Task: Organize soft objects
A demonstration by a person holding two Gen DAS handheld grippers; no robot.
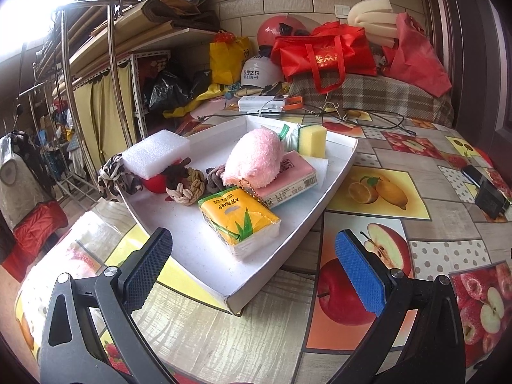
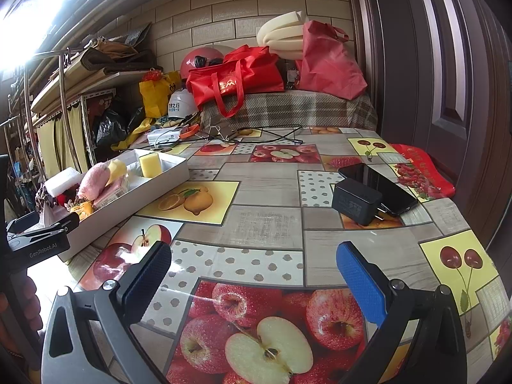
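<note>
A white tray (image 1: 336, 172) on the fruit-print table holds soft items: a pink plush toy (image 1: 254, 158), a yellow tissue pack (image 1: 238, 219), a pink tissue pack (image 1: 296, 176), a yellow sponge (image 1: 312, 140), a white foam block (image 1: 155, 153) and knotted hair ties (image 1: 188, 187). My left gripper (image 1: 252, 256) hovers open just in front of the tray's near corner, holding nothing. In the right wrist view the tray (image 2: 134, 198) lies at the left, and my right gripper (image 2: 254, 270) stands open and empty over the table, away from it.
A black phone (image 2: 377, 187) and a black charger plug (image 2: 356, 201) lie on the table's right side. Red bags (image 2: 236, 76), helmets, a cable and a power bank crowd the far end. The left tool's body (image 2: 38, 240) shows at the left edge.
</note>
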